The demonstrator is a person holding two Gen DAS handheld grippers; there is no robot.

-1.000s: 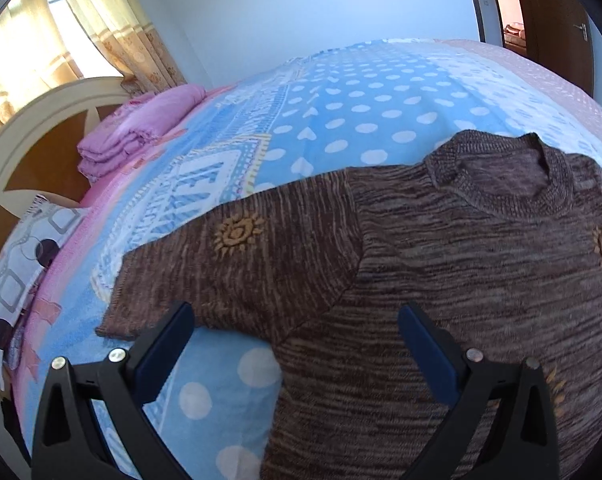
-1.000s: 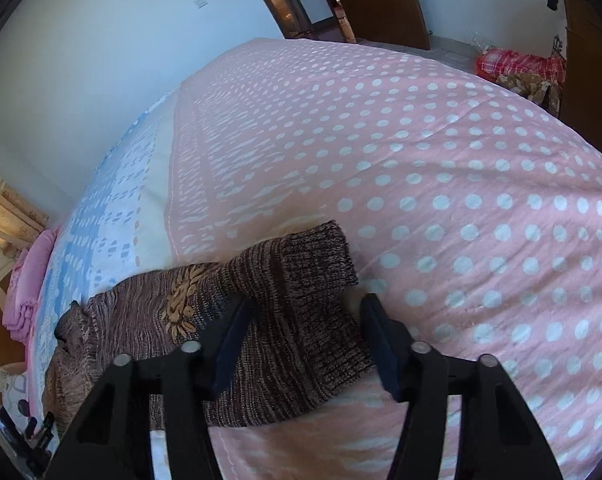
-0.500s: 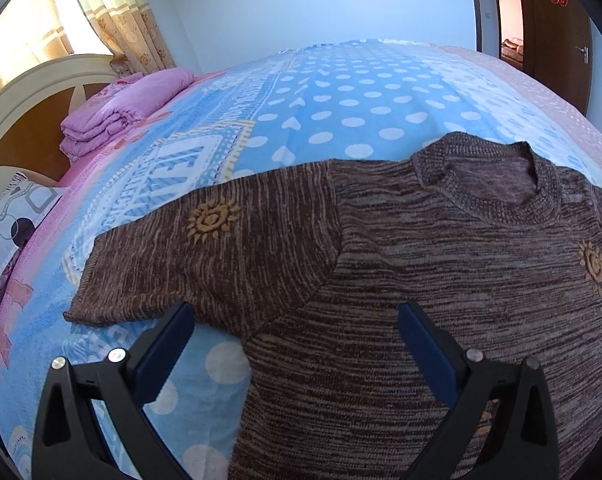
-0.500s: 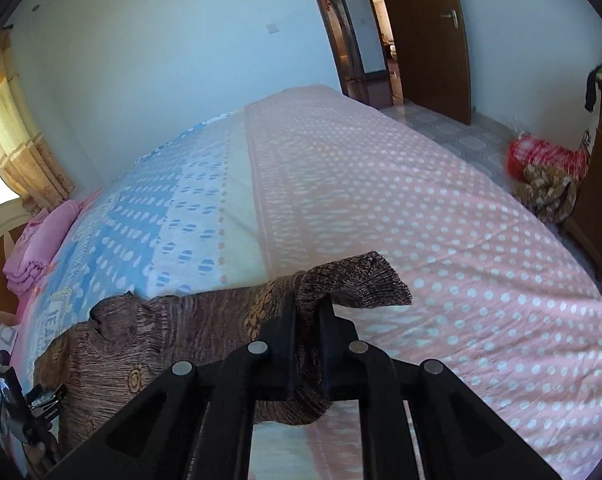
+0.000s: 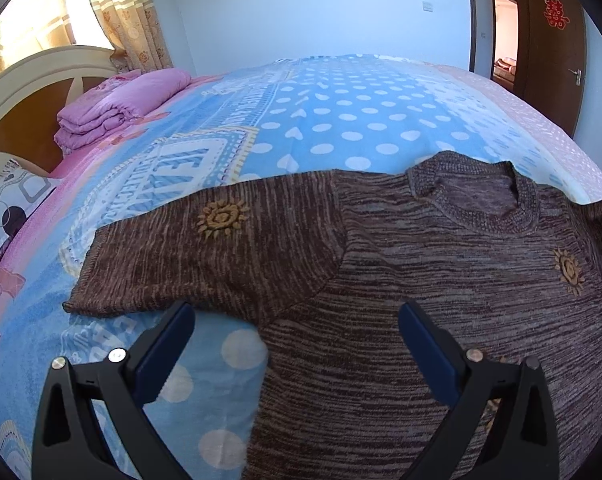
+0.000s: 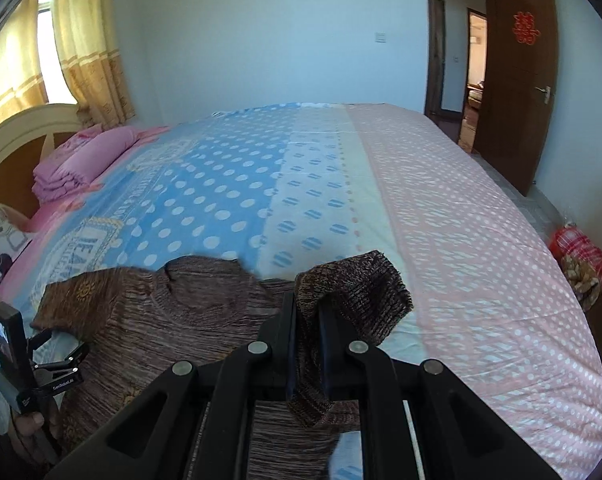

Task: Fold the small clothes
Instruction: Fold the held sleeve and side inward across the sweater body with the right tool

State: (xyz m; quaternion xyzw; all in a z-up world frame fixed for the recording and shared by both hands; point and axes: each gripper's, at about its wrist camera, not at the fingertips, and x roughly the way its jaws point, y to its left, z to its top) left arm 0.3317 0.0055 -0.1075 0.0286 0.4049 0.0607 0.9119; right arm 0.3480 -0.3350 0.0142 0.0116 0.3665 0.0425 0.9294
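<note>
A brown knit sweater (image 5: 441, 280) with gold sun motifs lies face up on the bed, collar away from me. Its left sleeve (image 5: 205, 248) is spread flat to the left. My left gripper (image 5: 297, 328) is open and empty, hovering low over the sleeve's armpit. In the right wrist view my right gripper (image 6: 307, 312) is shut on the sweater's right sleeve (image 6: 357, 292) near the cuff and holds it lifted off the bed. The sweater body (image 6: 173, 320) lies to its left.
The bed has a blue polka-dot and pink dotted cover (image 6: 441, 208). A folded pink blanket (image 5: 117, 112) and a headboard (image 5: 25, 92) are at the far left. A patterned pillow (image 5: 9, 200) lies at the left edge. An open door (image 6: 517, 80) stands at the right.
My right gripper closed on the sleeve cuff and lifted it up and toward the sweater body. My left gripper rose slightly and stayed open.
</note>
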